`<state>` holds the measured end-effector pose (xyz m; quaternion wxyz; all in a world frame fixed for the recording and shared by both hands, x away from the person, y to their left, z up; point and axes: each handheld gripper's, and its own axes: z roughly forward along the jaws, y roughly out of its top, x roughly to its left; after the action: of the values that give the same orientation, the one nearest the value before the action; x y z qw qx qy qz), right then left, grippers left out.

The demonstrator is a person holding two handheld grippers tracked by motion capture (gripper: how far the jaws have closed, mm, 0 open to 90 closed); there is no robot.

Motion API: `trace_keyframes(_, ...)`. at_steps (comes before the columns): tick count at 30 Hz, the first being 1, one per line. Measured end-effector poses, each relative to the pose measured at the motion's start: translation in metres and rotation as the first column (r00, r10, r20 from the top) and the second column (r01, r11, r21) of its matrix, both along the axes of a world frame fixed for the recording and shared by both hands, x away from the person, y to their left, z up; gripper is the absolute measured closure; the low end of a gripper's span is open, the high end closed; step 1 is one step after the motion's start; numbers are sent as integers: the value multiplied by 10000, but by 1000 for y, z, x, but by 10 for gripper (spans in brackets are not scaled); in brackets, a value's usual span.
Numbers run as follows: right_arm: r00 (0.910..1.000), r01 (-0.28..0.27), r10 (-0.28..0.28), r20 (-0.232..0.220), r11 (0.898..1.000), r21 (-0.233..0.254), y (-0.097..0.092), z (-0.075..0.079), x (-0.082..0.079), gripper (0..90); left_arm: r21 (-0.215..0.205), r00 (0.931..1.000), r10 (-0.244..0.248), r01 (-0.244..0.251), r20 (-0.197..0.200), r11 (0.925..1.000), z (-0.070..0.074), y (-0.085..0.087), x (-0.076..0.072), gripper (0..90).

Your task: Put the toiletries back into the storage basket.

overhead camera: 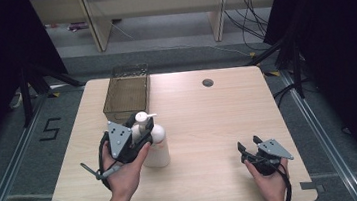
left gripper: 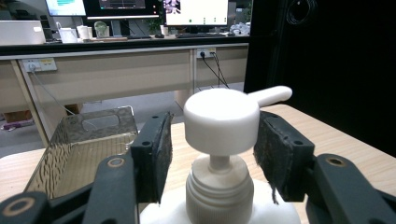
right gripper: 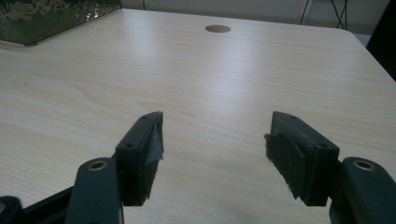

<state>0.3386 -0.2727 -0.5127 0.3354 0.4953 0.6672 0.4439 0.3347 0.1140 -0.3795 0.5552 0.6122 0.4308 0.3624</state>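
Standing upright on the light wood-grain table (overhead camera: 204, 128), left of centre and toward the near edge, is the white plastic pump bottle (overhead camera: 155, 144). Its round pump head (left gripper: 221, 120) sits on a thin stem above the ribbed screw collar (left gripper: 219, 191), and its spout (left gripper: 270, 94) points away from the left gripper's camera and to the right.

The left gripper (overhead camera: 132, 135) is held in the person's left hand (overhead camera: 124, 174) and positioned at the bottle's top. In the left gripper view, its two black padded jaws flank the pump head, one on each side. The right-hand pad lies against or just beside the head; a narrow gap shows between the left-hand pad and the head. The jaws are spread and not clamped on the bottle.

The right gripper (overhead camera: 251, 145) is held in the person's right hand (overhead camera: 270, 181) near the table's front right corner, well apart from the bottle. In the right gripper view, its jaws stand wide apart with bare tabletop between them, grasping nothing.

A rectangular translucent brown mesh-walled tray (overhead camera: 126, 93) rests on the far left part of the table, just behind the bottle. A small round cable hole (overhead camera: 208, 83) is set in the tabletop toward the far edge, right of the tray.
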Motion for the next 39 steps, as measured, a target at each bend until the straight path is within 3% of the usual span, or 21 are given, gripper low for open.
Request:
trace_keyframes(1, 9994, 168, -156, -318, 9991, 401, 3, 0, -2, 364, 25, 10000, -11, 11, 10, 10000, 1, 0, 0, 478)
trace_keyframes(4, 9999, 73, -66, -146, 9987, 498, 4, -1, -1, 364, 95, 10000, 23, -23, -44, 10000, 1, -2, 1, 491)
trace_keyframes(9, 9993, 122, -108, -349, 9990, 420, 3, 0, -2, 362, 198, 10000, 50, -49, -67, 9998, 1, -2, 2, 533)
trace_keyframes(13, 9996, 73, -64, -259, 9993, 353, 3, 0, -1, 362, 74, 10000, -19, 19, -27, 10000, 2, -3, 3, 577)
trace_keyframes(21, 9998, 20, -10, -219, 9990, 457, 3, 0, -1, 361, 131, 9996, -226, 228, -194, 9997, 5, 0, 3, 588)
trace_keyframes(22, 9999, -65, 66, -77, 9998, 162, 1, 0, 0, 361, 138, 9995, -236, 239, -203, 9996, 5, 0, 3, 589)
trace_keyframes(25, 9998, -34, 43, -218, 9992, 393, 3, -1, 0, 361, 172, 9994, -303, 306, -193, 9994, 5, -1, 3, 589)
trace_keyframes(27, 9998, 27, -23, -173, 9997, 228, 2, 0, 0, 361, 172, 9993, -314, 317, -185, 9994, 5, -1, 2, 590)
trace_keyframes(34, 9997, -5, 13, -228, 9993, 379, 3, 0, -1, 361, 166, 9991, -428, 428, -2, 9989, 13, 2, 3, 590)
trace_keyframes(35, 9999, -65, 66, -103, 9999, 159, 1, 0, 0, 361, 174, 9991, -422, 421, 38, 9990, 14, 3, 4, 590)
trace_keyframes(36, 9998, 35, -25, -222, 9989, 469, 3, 0, -1, 361, 191, 9990, -441, 440, 39, 9989, 15, 3, 4, 590)
trace_keyframes(39, 9998, 93, -85, -168, 9988, 475, 3, -1, -1, 361, 186, 9991, -390, 387, 137, 9991, 18, 5, 5, 590)
